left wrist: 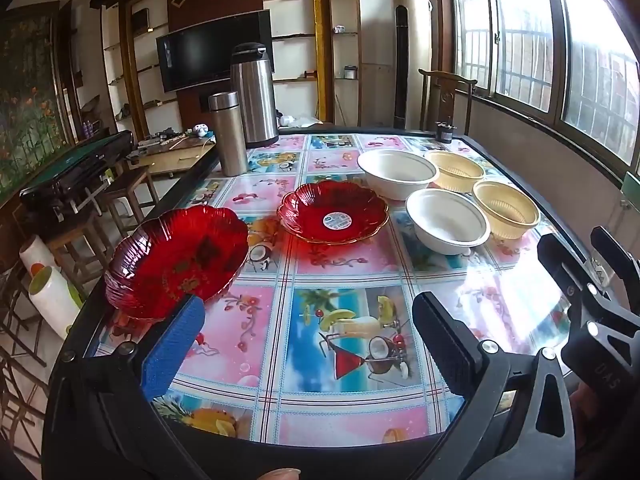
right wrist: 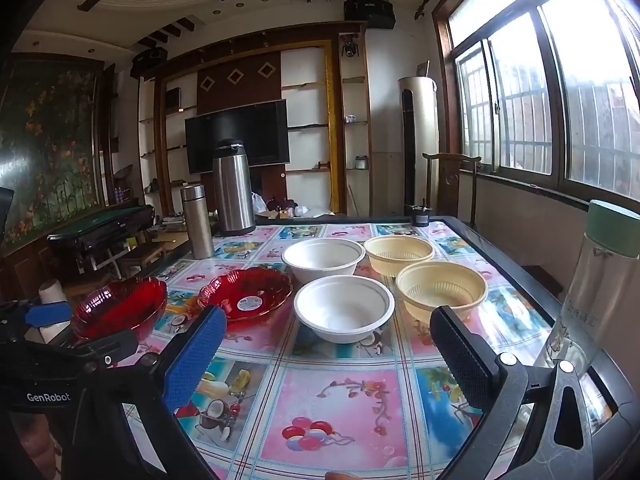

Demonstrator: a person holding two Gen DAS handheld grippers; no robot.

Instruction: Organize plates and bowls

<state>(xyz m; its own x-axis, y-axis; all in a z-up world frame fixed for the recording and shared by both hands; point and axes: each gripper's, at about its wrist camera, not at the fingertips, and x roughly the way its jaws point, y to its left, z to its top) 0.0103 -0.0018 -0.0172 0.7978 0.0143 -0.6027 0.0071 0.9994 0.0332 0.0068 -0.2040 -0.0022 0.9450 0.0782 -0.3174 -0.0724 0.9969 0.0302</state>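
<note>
**Like sat beside like, and nothing was stacked yet**

Sunlight from the big windows fell across the patterned table (right wrist: 328,412), and I took the stickered red plate (left wrist: 333,212) as my landmark. Just left of it, nearer the table's edge, sat the second red plate (left wrist: 176,258); to its right stood two white bowls (right wrist: 343,307), one behind the other, and beyond those two cream strainer bowls (right wrist: 442,290). All six were apart, none nested. I judged that pairing deliberate: each kind lay side by side so one could drop into its twin.

My left gripper (left wrist: 316,344) hovered with jaws spread wide and held nothing, its blue pad close by the near red plate's rim, seemingly lined up for that plate. My right gripper (right wrist: 328,356) was likewise wide apart and empty, facing the nearer white bowl. Behind the landmark plate, two steel flasks (left wrist: 242,108) stood clear of the work.
</note>
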